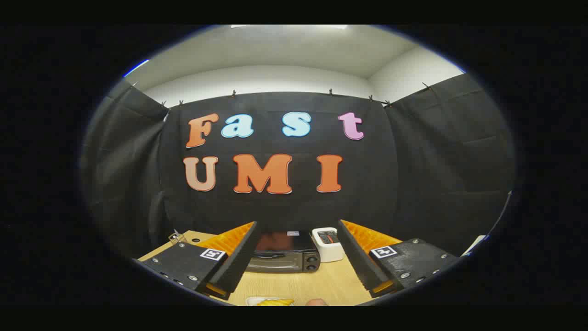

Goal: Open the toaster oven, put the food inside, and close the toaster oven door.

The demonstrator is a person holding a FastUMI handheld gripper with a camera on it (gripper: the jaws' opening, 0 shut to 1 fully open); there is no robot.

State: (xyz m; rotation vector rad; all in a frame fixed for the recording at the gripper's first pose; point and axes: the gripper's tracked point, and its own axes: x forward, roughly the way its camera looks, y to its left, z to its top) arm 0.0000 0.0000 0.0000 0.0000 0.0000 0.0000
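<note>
A black toaster oven (285, 257) stands on the wooden table (317, 285), beyond my fingers and seen between them, its door shut. My gripper (297, 257) hovers well above the table, open, with nothing between the fingers (234, 262). Close below the fingers, at the near edge, a white plate (257, 301) carries yellow food (275, 302), and a small reddish piece (316, 302) lies just right of it.
A white two-slot toaster (328, 244) stands right beside the oven. A small clear object (176, 237) sits at the table's far left corner. Black cloth walls close the booth behind and on both sides.
</note>
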